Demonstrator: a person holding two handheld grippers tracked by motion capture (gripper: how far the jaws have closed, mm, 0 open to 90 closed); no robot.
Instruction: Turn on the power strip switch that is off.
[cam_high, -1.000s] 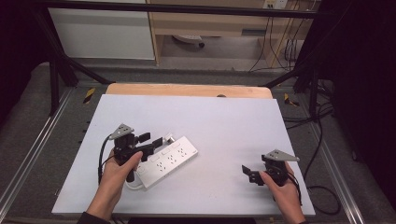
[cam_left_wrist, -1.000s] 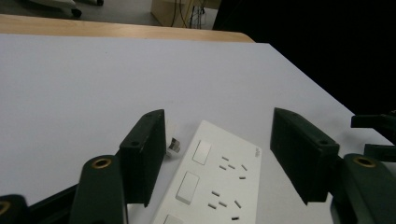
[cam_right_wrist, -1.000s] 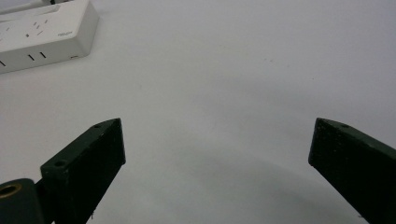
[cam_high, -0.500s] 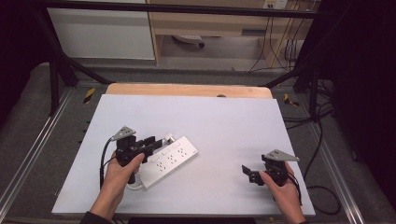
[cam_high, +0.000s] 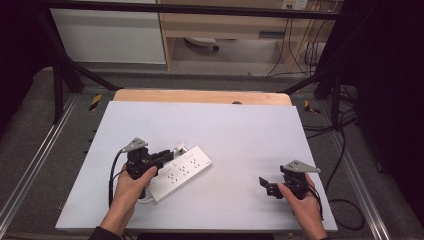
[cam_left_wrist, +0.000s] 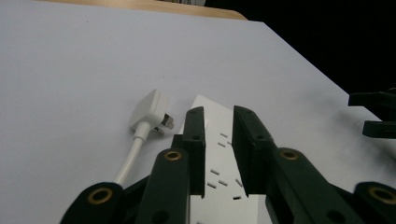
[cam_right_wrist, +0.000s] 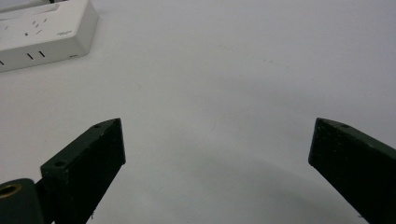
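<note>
A white power strip (cam_high: 182, 170) (cam_left_wrist: 219, 144) lies slantwise on the white tabletop (cam_high: 235, 130), left of centre. Its white plug (cam_high: 180, 147) (cam_left_wrist: 152, 109) rests by its far end, and the cord (cam_left_wrist: 130, 158) runs back toward me. My left gripper (cam_high: 167, 155) (cam_left_wrist: 217, 116) hovers over the strip's left half. Its jaws have just been closing, and a narrow gap stays between them with nothing in it. My right gripper (cam_high: 265, 186) (cam_right_wrist: 217, 135) stands wide open over bare table at the front right, with the strip (cam_right_wrist: 42, 32) far off at its upper left.
A wooden strip (cam_high: 200, 96) edges the far side of the table. Black frame bars and metal rails (cam_high: 35, 165) run along both sides. Cables (cam_high: 345, 205) hang off the right edge. The right gripper's jaws (cam_left_wrist: 376, 114) appear at the far right of the left gripper view.
The left gripper's jaws have drawn much closer together over the power strip. The right hand and its gripper have stayed put.
</note>
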